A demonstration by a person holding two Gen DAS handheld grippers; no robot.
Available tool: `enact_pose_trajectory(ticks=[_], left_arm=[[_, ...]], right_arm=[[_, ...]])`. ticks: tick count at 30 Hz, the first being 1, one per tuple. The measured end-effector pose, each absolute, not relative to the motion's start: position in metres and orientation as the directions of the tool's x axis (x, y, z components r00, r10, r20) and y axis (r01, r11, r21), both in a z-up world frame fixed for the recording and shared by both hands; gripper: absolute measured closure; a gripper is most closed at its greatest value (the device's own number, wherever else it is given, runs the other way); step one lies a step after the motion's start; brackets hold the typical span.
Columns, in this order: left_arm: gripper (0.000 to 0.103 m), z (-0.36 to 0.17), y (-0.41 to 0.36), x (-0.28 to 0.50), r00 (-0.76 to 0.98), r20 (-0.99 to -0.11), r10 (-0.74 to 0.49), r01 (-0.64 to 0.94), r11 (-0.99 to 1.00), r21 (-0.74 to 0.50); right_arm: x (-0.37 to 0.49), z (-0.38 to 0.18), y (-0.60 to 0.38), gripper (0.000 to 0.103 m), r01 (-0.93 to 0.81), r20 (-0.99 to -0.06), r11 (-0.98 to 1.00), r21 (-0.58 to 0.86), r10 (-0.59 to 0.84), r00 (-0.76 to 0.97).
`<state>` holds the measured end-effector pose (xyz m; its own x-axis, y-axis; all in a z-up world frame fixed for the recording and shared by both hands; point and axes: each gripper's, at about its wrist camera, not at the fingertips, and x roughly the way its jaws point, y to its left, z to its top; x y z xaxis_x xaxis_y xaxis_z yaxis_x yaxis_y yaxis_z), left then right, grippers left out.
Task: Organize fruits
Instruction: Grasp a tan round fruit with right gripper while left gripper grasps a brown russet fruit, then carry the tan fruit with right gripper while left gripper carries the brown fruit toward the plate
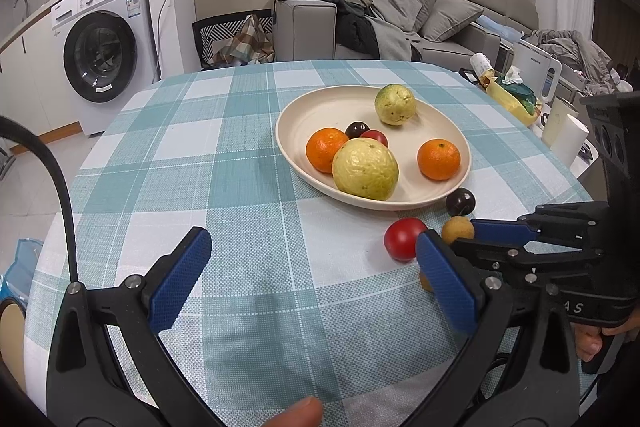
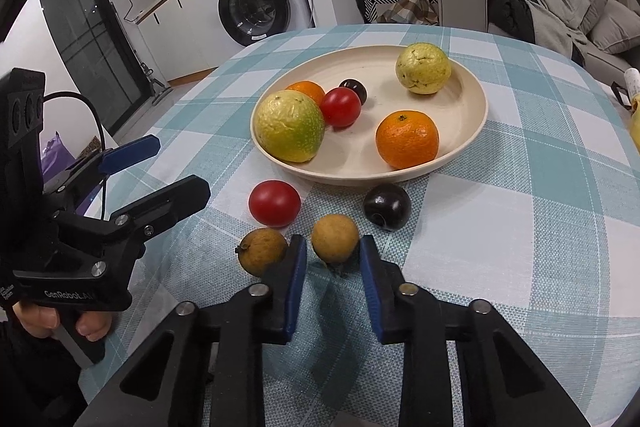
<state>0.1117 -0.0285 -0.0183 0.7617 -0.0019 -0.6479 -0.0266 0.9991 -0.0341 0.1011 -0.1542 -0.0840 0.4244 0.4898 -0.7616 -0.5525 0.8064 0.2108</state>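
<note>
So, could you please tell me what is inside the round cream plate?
The round cream plate holds two yellow-green guavas, two oranges, one red tomato and one dark plum. The far orange is partly hidden behind the near guava.

A checked-cloth table [image 2: 520, 211] carries a cream plate [image 2: 476, 123], red tomato [image 2: 274, 203], dark plum [image 2: 387, 206] and two longans [image 2: 335, 238].

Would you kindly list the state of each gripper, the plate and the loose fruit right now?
left gripper: open, empty.
right gripper: open, jaws either side of one longan, not clamped.
plate: holds six fruits.
second longan, tomato, dark plum: on the cloth, outside the plate.
</note>
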Motion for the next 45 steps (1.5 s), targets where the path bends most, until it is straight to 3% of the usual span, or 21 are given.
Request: enact_pose_trajectory(ticks=[14,23,33,45], left_arm=[[0.001,-0.017,-0.042,0.108,0.756,-0.653,-0.049,0.038,0.999,-0.030],[0.005,-0.024,-0.062,0.109,0.705,-0.701,-0.102,0.133,0.991,-0.010],[0.050,-0.038,-0.076,0.113,0.625,-0.754,-0.200,0.230,0.971,-0.067],[0.079,-0.044,-0.087,0.119,0.580,-0.768,-0.272,0.292,0.949,-0.116]], right_arm=[[0.098,-0.080,-0.155,0.079,-0.564,-0.753,0.802,0.198,0.492,0.436],[0.097,-0.075,-0.166,0.079,-0.552,-0.744,0.808,0.205,0.495,0.448],[0.095,-0.069,-0.172,0.079,-0.550,-0.732,0.809,0.209,0.502,0.461],[0.095,-0.064,-0.176,0.079,-0.545,-0.723,0.812,0.209,0.503,0.473]])
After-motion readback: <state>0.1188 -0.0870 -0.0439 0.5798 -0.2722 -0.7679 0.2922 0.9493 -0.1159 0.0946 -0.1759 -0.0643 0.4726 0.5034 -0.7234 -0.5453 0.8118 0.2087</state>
